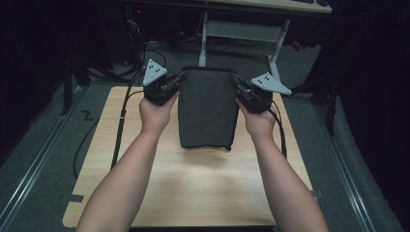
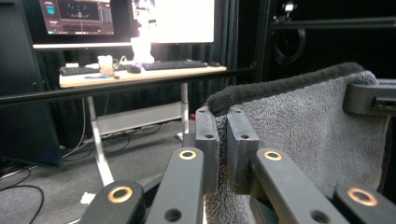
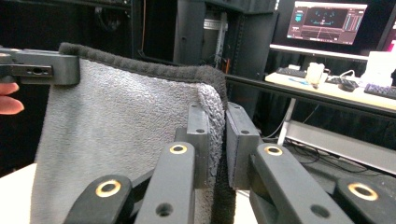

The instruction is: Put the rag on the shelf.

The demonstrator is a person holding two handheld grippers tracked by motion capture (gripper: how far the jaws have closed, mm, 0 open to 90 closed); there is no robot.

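Note:
A dark grey towel (image 1: 207, 108) hangs spread between both grippers above the wooden table (image 1: 193, 188), its lower edge resting on the tabletop. My left gripper (image 1: 178, 79) is shut on the towel's upper left corner; in the left gripper view the jaws pinch the fluffy towel (image 2: 303, 126) at its dark hem, left gripper (image 2: 222, 140). My right gripper (image 1: 237, 83) is shut on the upper right corner; in the right gripper view the towel (image 3: 121, 135) stretches away from the right gripper (image 3: 217, 140) toward the other gripper (image 3: 39, 69) at the far corner.
Beyond the table stands a desk (image 2: 140, 77) with monitors (image 2: 77, 18), keyboards and a cup. Cables (image 1: 121, 125) trail off the table's left side. A black frame bar (image 2: 116, 88) crosses in front of the desk. Floor rails (image 1: 34, 164) flank the table.

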